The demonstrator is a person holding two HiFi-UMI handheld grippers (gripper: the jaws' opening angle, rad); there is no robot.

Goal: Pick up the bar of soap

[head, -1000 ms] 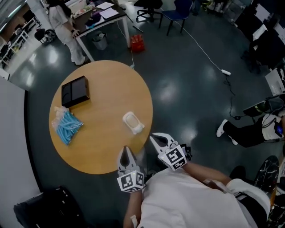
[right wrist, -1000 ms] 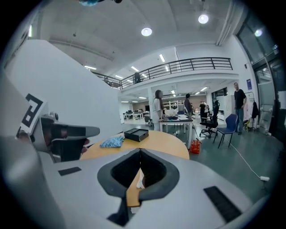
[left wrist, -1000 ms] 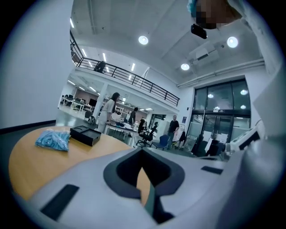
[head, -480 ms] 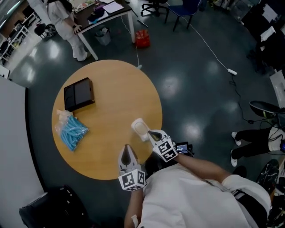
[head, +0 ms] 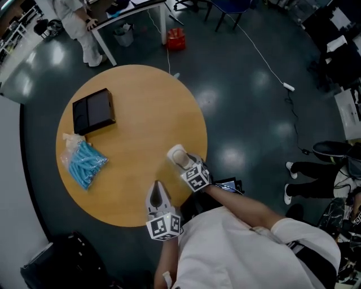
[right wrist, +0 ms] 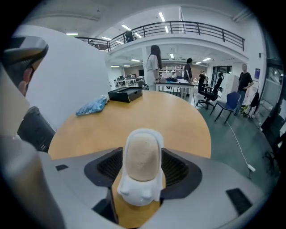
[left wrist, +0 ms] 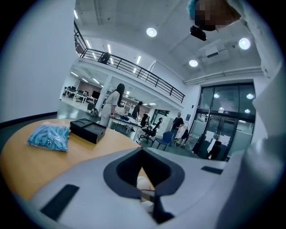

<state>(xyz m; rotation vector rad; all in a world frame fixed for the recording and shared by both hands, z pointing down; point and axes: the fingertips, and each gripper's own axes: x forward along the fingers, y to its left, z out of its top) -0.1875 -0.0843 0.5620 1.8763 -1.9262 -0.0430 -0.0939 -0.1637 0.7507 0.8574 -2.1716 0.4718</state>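
Observation:
The bar of soap (head: 179, 156), tan and oval, lies in a white dish on the round wooden table (head: 135, 135) near its right edge. My right gripper (head: 185, 163) reaches over it from the near side. In the right gripper view the soap (right wrist: 143, 154) and its dish (right wrist: 137, 191) stand between the jaws of the right gripper (right wrist: 142, 167), which are opening; the dish rests on the tabletop. My left gripper (head: 157, 191) hovers at the table's near edge, tips together, holding nothing. The left gripper (left wrist: 142, 152) sees a bit of the dish (left wrist: 144, 182) past its tips.
A black box (head: 93, 110) and a bag of blue pieces (head: 84, 162) lie on the table's left side. Beyond the table stand a person (head: 76, 25) and a white desk (head: 132, 8), with a red object (head: 175, 38) and a cable (head: 265, 65) on the floor.
My right gripper has moved forward from the table's edge to the soap, and its jaws now stand on either side of the dish. The left gripper has stayed put.

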